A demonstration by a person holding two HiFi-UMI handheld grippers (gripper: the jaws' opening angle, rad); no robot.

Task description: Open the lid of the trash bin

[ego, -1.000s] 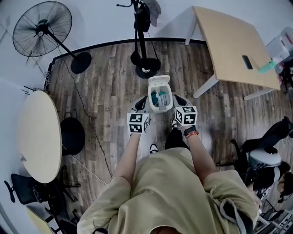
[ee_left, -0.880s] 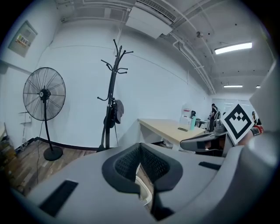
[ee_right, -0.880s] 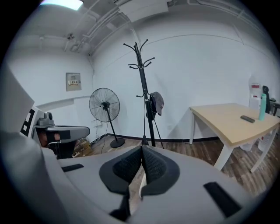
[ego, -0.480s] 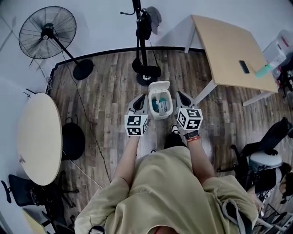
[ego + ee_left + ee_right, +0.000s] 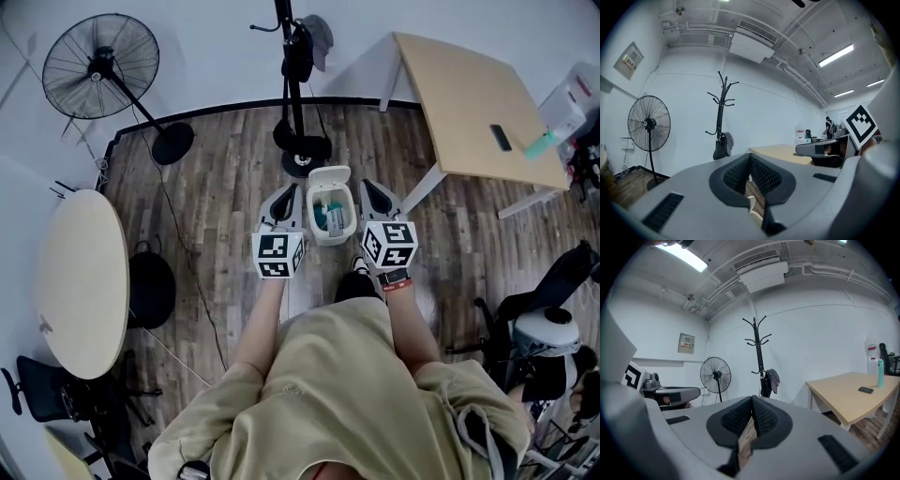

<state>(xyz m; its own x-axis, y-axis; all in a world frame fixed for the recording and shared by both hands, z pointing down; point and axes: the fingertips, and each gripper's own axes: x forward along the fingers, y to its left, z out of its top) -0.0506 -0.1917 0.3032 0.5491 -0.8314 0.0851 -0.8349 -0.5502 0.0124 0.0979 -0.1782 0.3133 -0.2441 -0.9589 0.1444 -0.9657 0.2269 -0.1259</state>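
Note:
A small white trash bin [image 5: 343,223] stands on the wood floor in front of the person's feet, seen in the head view. Its lid [image 5: 328,175] is tipped back and the bin is open, with teal and white rubbish inside. My left gripper [image 5: 288,189] hangs just left of the bin and my right gripper [image 5: 367,186] just right of it, both apart from it. In the gripper views the left gripper [image 5: 750,157] and right gripper [image 5: 752,402] have their jaws pressed together on nothing, and both point level at the far wall. The bin does not show in them.
A coat stand [image 5: 298,84] rises right behind the bin, its base [image 5: 302,145] on the floor. A pedestal fan [image 5: 96,64] is at the back left, a wooden table [image 5: 473,103] at the back right. A round table [image 5: 80,281], a black stool [image 5: 150,289] and a floor cable lie left.
Both grippers have risen a little and spread slightly away from the bin's sides. The bin's lid stays tipped back throughout.

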